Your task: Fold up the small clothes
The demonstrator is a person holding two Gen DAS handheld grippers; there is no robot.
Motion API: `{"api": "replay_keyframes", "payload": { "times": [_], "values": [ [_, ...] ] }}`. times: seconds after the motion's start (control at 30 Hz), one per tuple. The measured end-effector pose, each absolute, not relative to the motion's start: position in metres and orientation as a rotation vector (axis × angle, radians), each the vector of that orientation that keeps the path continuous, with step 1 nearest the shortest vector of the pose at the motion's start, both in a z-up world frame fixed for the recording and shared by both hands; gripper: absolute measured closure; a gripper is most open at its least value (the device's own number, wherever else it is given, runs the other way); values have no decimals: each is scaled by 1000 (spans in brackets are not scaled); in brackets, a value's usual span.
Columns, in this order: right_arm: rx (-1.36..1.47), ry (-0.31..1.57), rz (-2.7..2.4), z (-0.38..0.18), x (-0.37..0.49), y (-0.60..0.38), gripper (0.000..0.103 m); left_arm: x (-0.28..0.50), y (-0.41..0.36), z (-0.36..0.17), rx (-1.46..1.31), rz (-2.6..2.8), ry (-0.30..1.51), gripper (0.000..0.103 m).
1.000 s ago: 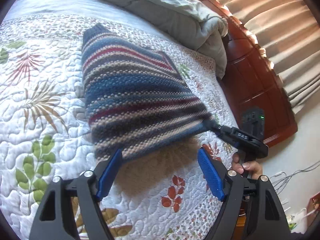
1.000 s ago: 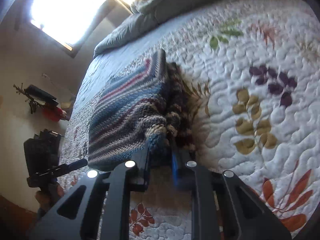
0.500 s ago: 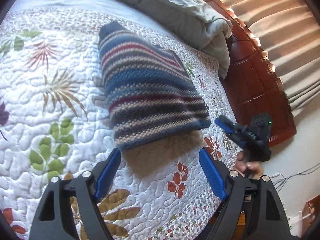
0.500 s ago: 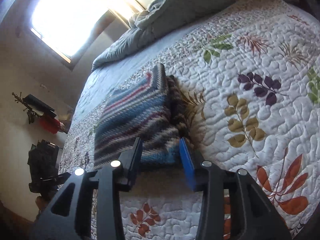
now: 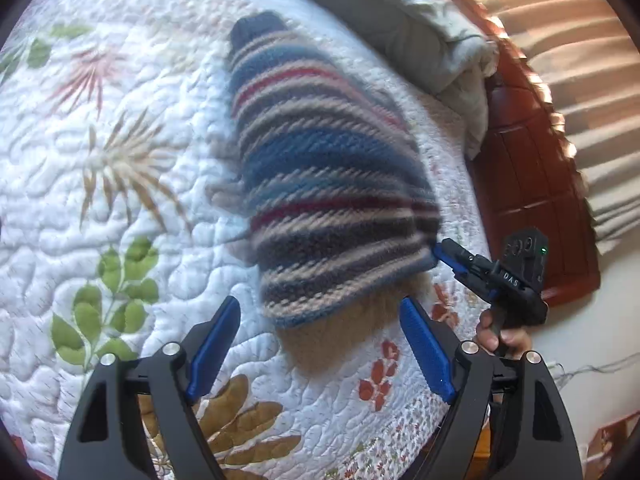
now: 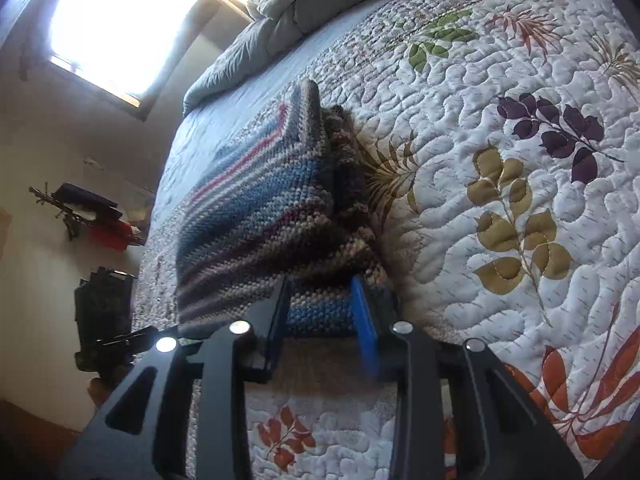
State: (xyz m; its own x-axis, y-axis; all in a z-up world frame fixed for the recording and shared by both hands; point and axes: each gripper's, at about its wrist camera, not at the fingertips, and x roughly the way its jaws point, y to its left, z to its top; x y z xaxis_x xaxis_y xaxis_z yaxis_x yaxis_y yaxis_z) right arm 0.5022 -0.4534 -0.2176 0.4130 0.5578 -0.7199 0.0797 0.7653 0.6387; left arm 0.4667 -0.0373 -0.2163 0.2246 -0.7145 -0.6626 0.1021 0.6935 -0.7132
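Observation:
A striped knitted garment (image 5: 328,168) in blue, red, grey and cream lies folded on the quilted bed; it also shows in the right wrist view (image 6: 264,224). My left gripper (image 5: 320,348) is open and empty, just short of the garment's near edge. My right gripper (image 6: 320,312) has its jaws partly apart with the garment's near corner between them; in the left wrist view it (image 5: 444,250) sits at the garment's right corner.
The white quilt (image 5: 100,184) with leaf prints covers the bed. A grey duvet (image 5: 420,28) is bunched at the far end. A red-brown wooden bed frame (image 5: 532,184) runs along the right edge. A window (image 6: 132,20) glares brightly.
My right gripper went from shut on the garment's corner to jaws apart, letting it down onto the quilt. My left gripper drew back a little; the garment now lies farther from it.

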Motion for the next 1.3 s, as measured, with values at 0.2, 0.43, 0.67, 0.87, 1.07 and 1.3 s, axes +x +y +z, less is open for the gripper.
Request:
{"api": "replay_keyframes", "payload": {
  "times": [0.2, 0.43, 0.67, 0.87, 1.07, 1.3],
  "values": [
    [916, 1149, 390, -227, 535, -489, 11, 502, -10, -206, -730, -635, 1143, 16],
    [972, 1257, 457, -265, 593, -472, 9, 551, 0, -237, -915, -644, 1177, 14],
    [890, 1342, 581, -279, 627, -433, 7, 577, -11, -272, -956, -645, 1223, 13],
    [813, 1350, 611, -281, 638, -410, 11, 595, -28, -290, -939, -680, 1254, 9],
    [686, 1294, 560, -265, 629, -397, 57, 598, -39, -279, -830, -632, 1268, 37],
    [565, 1195, 518, -199, 600, -353, 63, 576, -21, -218, -747, -613, 1214, 44]
  ]
}}
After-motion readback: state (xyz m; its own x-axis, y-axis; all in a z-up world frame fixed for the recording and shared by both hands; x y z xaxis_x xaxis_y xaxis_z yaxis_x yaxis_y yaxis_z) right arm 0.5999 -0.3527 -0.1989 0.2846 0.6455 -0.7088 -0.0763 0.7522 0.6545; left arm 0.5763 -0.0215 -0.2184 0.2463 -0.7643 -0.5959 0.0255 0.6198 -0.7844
